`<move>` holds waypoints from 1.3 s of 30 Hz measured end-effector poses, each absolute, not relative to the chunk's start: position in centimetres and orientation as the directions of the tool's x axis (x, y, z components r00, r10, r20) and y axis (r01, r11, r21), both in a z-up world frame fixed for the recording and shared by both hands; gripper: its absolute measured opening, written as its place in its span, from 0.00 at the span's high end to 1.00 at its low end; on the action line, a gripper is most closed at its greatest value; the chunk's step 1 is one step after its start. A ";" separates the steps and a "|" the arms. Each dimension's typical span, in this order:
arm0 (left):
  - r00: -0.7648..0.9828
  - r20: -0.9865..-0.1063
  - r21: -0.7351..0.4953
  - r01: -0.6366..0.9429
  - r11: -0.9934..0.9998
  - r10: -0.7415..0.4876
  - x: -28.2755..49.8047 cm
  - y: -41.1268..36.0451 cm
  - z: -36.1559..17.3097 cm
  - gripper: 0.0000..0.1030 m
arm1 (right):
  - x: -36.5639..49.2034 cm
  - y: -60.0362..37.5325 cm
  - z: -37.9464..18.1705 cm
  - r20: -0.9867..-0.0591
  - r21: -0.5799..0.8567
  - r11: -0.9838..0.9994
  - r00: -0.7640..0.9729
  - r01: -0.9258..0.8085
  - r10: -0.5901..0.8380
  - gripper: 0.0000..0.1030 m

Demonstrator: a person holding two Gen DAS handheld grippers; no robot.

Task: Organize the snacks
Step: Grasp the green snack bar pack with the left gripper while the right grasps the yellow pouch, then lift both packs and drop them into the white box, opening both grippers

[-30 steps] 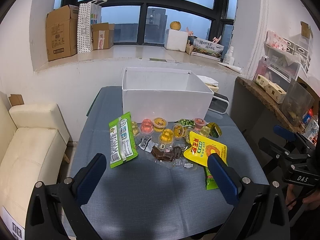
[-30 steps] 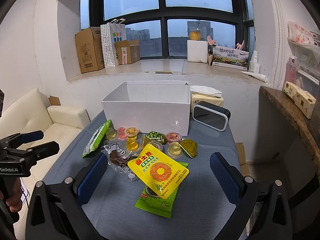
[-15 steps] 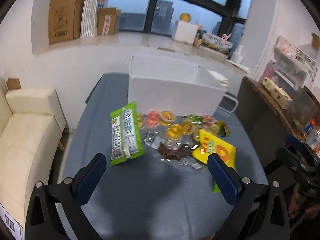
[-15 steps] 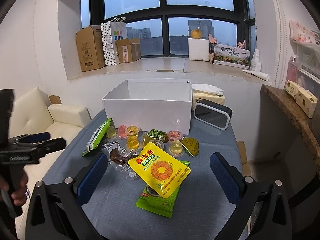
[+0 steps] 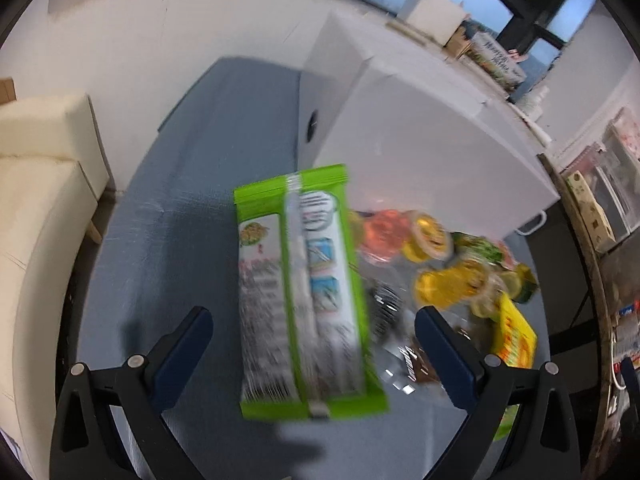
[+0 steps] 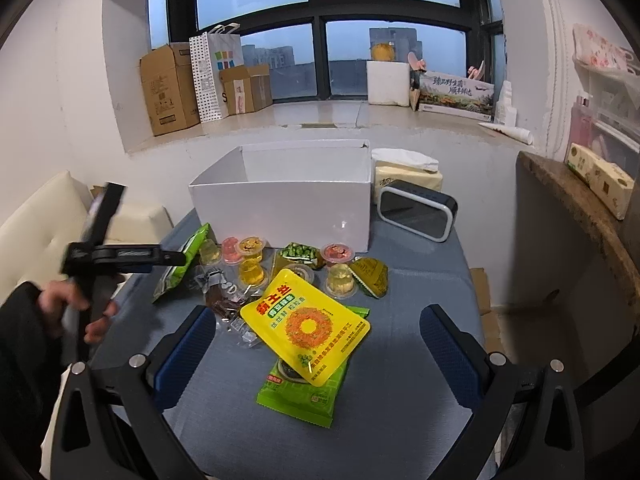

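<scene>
Both grippers, left (image 5: 312, 344) and right (image 6: 316, 344), gape wide; the light, crinkly green foil snack packet (image 5: 304, 300) looks slippery, best pinched at its sealed edge.

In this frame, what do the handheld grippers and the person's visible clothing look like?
Both the left gripper and right gripper have black frames with silver screws and dark blue finger pads. The right wrist view shows a dark sleeve behind the left hand.
</scene>
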State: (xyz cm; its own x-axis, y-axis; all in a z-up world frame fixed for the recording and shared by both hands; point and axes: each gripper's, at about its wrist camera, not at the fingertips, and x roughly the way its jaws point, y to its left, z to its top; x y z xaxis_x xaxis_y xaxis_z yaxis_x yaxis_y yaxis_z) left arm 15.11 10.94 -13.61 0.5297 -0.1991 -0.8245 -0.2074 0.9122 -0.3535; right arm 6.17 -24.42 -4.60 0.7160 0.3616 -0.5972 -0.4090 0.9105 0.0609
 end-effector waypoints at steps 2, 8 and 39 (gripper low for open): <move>0.504 -0.844 -0.332 -0.221 0.917 -0.184 16.0 11.4 -14.7 0.00 | 6.2 -24.5 -4.7 -0.599 0.065 0.910 0.713 -0.409 0.363 0.00; 0.506 -0.851 -0.290 -0.226 0.930 -0.142 16.2 11.3 -14.9 0.27 | 6.4 -24.4 -4.9 -0.613 0.070 0.911 0.703 -0.406 0.360 0.00; 0.741 -0.667 -0.175 -0.056 0.983 -0.077 0.1 6.3 -4.6 0.33 | 14.8 -17.7 -14.8 -0.784 -0.178 0.597 0.479 -0.782 0.394 0.00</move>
State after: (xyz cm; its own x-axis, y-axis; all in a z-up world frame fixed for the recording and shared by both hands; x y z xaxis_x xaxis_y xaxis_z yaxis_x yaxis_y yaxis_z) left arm 0.14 6.35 -4.60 0.7407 -0.0769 -0.6674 -0.0561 0.9829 -0.1755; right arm 14.84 -17.72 -14.82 0.4792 0.3937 -0.7844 -0.7823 0.5968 -0.1784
